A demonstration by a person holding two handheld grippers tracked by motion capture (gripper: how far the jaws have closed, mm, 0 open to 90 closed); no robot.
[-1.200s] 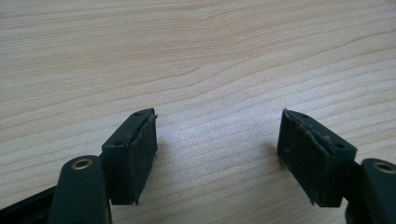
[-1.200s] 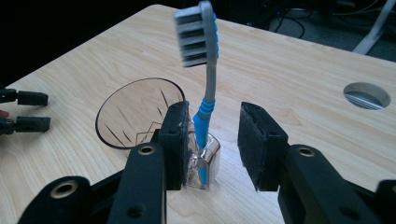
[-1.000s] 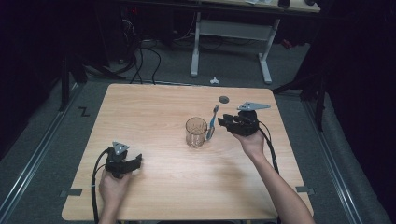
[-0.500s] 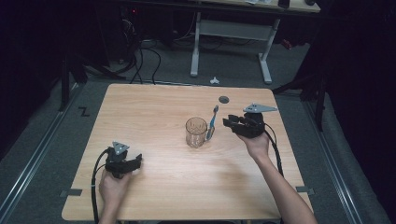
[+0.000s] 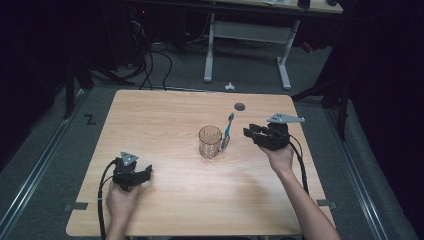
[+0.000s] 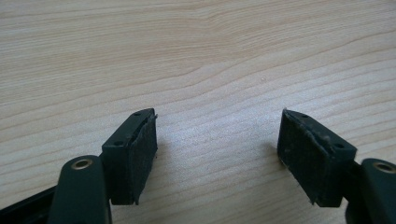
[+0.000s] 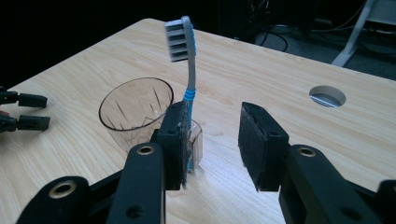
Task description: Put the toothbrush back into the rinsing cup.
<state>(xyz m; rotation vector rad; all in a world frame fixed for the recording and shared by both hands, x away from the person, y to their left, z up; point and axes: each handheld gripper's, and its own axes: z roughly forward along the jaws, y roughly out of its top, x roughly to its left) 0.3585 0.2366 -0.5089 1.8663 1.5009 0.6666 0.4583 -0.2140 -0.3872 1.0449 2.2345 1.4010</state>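
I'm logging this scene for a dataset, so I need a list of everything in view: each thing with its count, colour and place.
Table: one, light wood, centre of the high view, with a round hole near its far edge.
Cup: one, clear glass with a side holder, upright mid-table.
Toothbrush: one, blue and grey, standing head up in the cup's side holder.
Desk frame: one, white, on the floor beyond the table.
Cables: several, black, on the floor at far left.
Left gripper: one, black, open, low over bare wood near the table's front left.
Right gripper: one, black, open, just right of the cup.
Hands: two, one holding each gripper.
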